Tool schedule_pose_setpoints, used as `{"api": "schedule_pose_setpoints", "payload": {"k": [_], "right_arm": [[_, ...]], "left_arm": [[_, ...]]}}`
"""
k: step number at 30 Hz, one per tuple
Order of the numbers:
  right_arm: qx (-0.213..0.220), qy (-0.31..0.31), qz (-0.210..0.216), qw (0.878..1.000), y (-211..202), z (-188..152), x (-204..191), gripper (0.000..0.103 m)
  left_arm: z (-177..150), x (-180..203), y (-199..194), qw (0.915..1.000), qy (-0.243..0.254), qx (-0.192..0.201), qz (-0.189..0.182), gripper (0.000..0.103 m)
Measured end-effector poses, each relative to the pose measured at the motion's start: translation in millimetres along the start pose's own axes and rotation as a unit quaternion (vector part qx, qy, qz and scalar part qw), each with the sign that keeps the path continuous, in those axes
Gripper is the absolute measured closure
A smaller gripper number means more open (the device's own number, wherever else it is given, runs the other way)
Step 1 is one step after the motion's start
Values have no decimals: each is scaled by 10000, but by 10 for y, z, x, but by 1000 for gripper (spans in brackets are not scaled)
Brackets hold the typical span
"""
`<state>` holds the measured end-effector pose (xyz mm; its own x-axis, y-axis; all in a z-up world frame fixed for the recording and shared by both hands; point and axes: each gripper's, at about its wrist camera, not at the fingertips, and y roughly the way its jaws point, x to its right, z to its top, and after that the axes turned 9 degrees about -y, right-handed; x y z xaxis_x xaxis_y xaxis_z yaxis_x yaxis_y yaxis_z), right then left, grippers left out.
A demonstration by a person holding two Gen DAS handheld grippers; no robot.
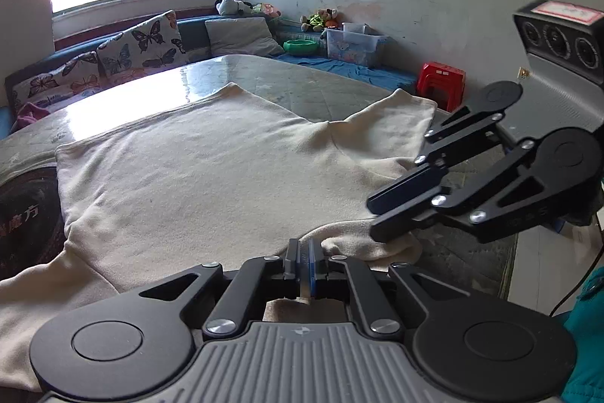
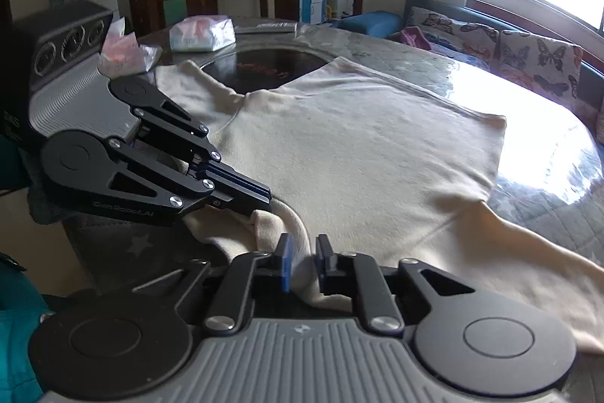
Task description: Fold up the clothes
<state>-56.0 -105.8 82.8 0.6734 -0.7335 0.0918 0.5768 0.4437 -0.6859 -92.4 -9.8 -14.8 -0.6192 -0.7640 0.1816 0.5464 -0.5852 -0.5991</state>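
You can read "魔方" in red on the dark round panel (image 1: 22,221) set into the bench (image 1: 309,85); other lettering blurs.

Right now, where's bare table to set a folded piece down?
Bare glossy table between the cream top's edge and the butterfly cushions. Crowded: plastic bags at the far end, both grippers at the near hem.
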Motion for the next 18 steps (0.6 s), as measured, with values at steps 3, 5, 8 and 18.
{"api": "schedule_pose_setpoints", "payload": {"k": [3, 5, 8, 18], "right_arm": [[158, 324, -81, 9993, -130, -56, 81, 84], [277, 618, -230, 9974, -219, -105, 184, 84], [354, 1058, -507, 9925, -281, -185, 381, 84], [31, 1394, -855, 9865, -330, -480, 638, 84]], "left_arm": [[82, 3, -17, 10000, 14, 61, 15, 97], [146, 25, -15, 9999, 41, 118, -1, 97], [248, 83, 25, 9998, 52, 193, -72, 97], [406, 439, 441, 9985, 254, 57, -475, 97]]}}
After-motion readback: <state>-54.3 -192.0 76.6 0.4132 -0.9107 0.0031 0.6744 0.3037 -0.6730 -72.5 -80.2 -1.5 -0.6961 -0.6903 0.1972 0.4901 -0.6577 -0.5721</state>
